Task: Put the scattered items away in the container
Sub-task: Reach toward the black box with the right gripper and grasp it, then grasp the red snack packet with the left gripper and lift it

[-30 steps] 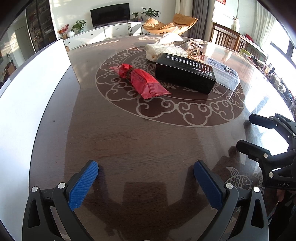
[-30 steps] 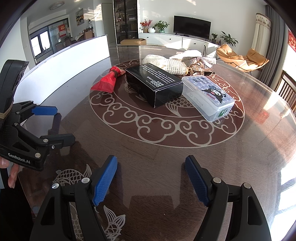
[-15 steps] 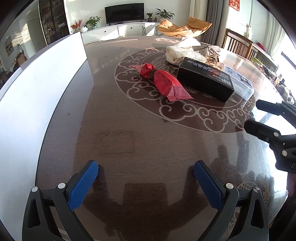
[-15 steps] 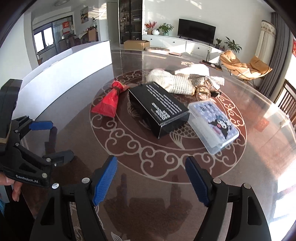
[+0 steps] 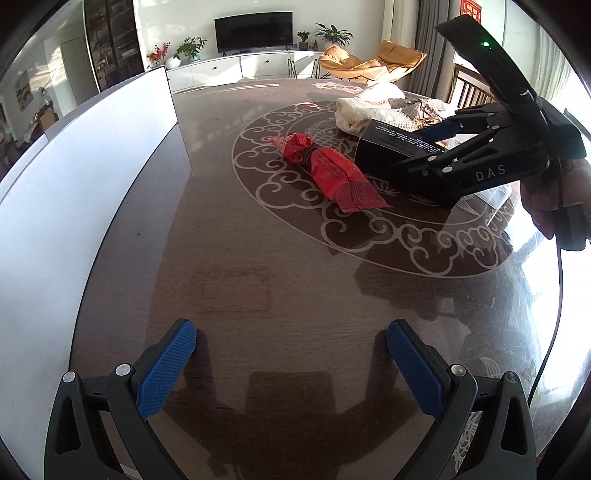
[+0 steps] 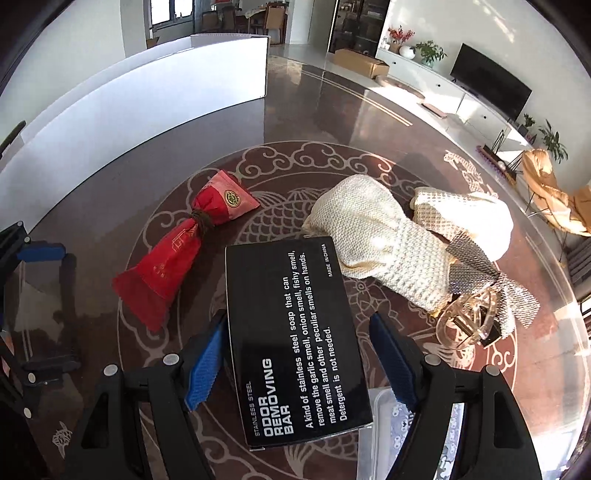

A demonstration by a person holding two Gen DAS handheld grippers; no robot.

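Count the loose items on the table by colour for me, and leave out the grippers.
Red: 1, red pouch
Black: 1, black box
Cream: 2, knitted cloth, waffle cloth
Clear: 2, plastic container, hair clip
Silver: 1, mesh bow
Total: 7

Black television [image 5: 253, 31], orange lounge chair [image 5: 371, 62], potted plants [image 5: 190, 46], cardboard box [image 6: 361, 62]

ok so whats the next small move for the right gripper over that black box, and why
Probably close the right gripper on the black rectangular "odor removing bar" box. Its blue pads sit on either side of the box's long edges with the jaws open, though whether they are low enough is hard to judge. The left gripper is open over bare table, holding nothing.
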